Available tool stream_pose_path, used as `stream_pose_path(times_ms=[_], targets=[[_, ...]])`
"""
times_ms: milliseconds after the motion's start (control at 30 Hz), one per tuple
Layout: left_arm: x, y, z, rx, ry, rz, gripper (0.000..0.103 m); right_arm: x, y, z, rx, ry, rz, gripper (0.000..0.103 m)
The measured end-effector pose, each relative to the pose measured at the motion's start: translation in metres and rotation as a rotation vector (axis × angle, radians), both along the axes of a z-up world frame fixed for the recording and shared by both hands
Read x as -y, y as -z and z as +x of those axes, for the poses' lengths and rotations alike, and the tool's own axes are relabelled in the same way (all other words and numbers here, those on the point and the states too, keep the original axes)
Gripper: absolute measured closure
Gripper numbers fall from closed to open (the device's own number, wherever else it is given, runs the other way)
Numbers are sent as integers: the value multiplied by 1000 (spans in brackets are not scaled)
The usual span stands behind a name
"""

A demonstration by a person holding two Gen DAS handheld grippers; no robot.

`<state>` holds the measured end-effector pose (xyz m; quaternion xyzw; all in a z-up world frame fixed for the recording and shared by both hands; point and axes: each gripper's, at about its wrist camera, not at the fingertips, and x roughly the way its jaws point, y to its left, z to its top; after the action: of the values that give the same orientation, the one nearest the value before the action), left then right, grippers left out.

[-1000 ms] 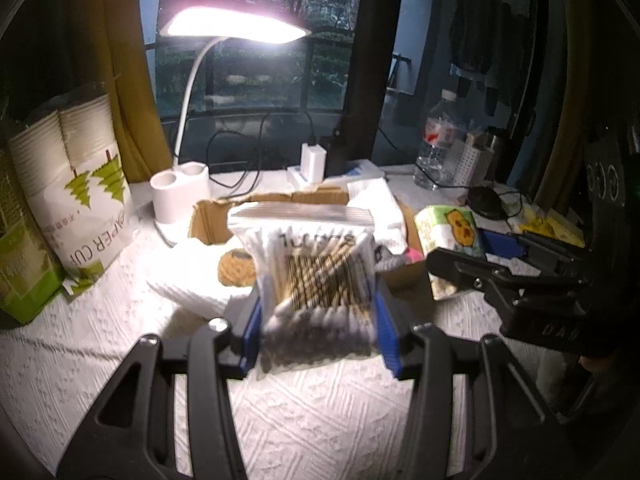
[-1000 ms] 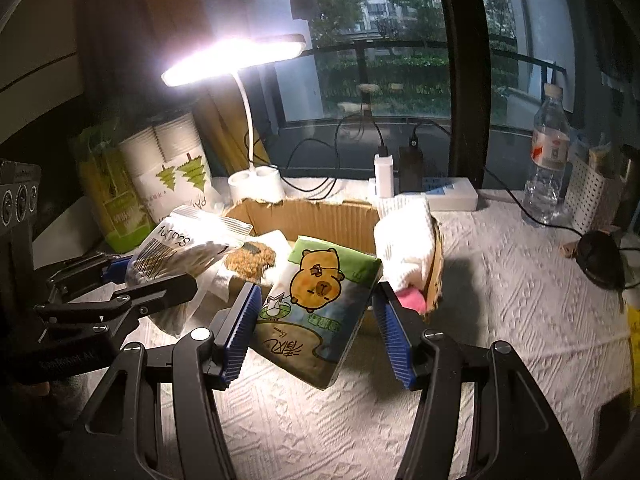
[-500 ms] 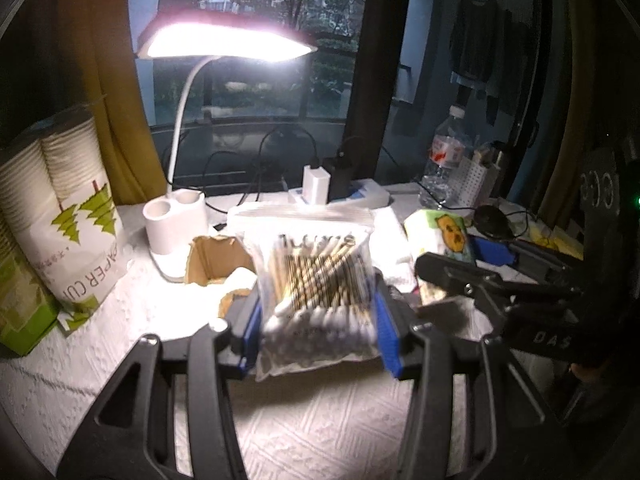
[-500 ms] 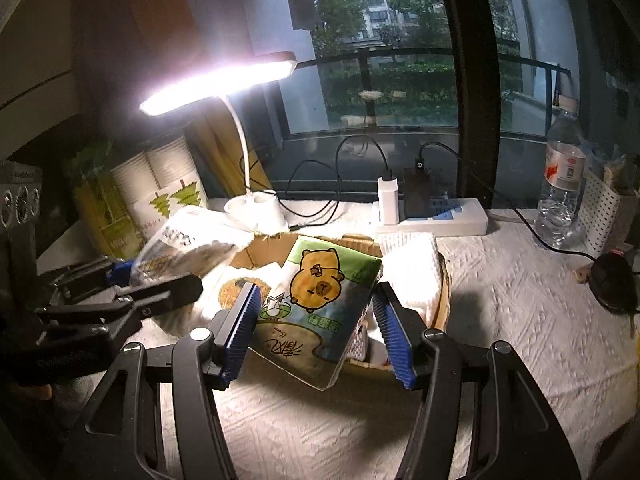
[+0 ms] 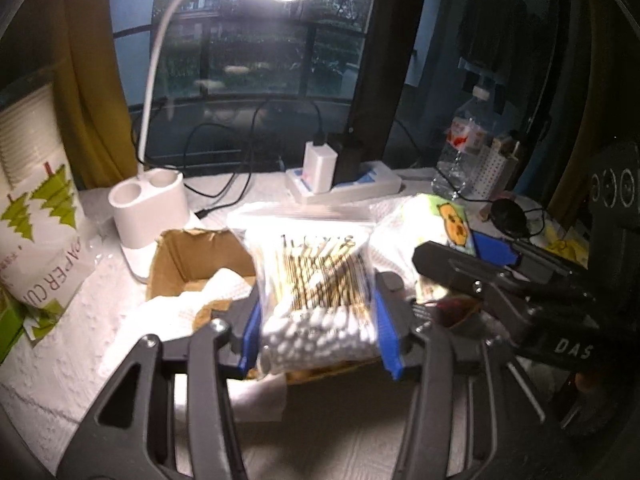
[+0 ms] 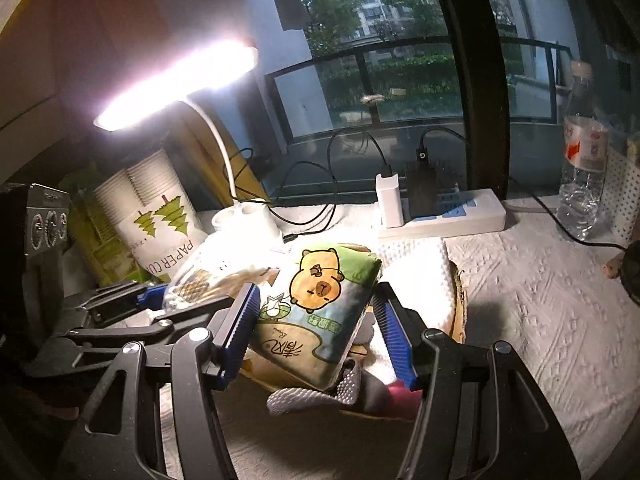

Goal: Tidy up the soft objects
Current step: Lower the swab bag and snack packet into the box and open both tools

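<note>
My left gripper (image 5: 318, 330) is shut on a clear bag of cotton swabs (image 5: 316, 280) and holds it over the open cardboard box (image 5: 188, 256). My right gripper (image 6: 316, 328) is shut on a green tissue pack with a capybara picture (image 6: 316, 304), held over the same box (image 6: 458, 308). The box holds white towels (image 6: 416, 276), a grey mesh cloth (image 6: 316, 394) and a pink item (image 6: 400, 394). Each gripper shows in the other's view: the right one (image 5: 472, 256) beside the swab bag, the left one (image 6: 176, 300) left of the tissue pack.
A lit white desk lamp (image 5: 148, 208) stands behind the box. A pack of paper cups (image 5: 36, 208) is at the left. A power strip with chargers (image 6: 436, 212) and a water bottle (image 6: 584, 176) stand at the back. A white textured cloth (image 6: 540, 300) covers the table.
Both grippers have moved forward and over the box with their packs still held. The lamp and the back of the table look closer.
</note>
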<state>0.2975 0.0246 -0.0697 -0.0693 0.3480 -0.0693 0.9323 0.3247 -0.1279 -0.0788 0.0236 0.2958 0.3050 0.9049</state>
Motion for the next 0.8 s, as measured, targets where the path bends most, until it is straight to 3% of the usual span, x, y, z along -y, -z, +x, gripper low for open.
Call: stream_pose_path(times_ms=[433, 567, 700, 800], targets=[[-4, 25, 28, -80, -20, 6, 50, -4, 20, 23, -49, 10, -4, 42], [-7, 26, 28, -84, -39, 3, 39, -4, 23, 25, -58, 12, -2, 41], [-10, 24, 26, -80, -48, -1, 36, -2, 24, 26, -63, 34, -2, 40], [-12, 21, 22, -76, -53, 1, 35, -1, 24, 27, -73, 41, 0, 32]])
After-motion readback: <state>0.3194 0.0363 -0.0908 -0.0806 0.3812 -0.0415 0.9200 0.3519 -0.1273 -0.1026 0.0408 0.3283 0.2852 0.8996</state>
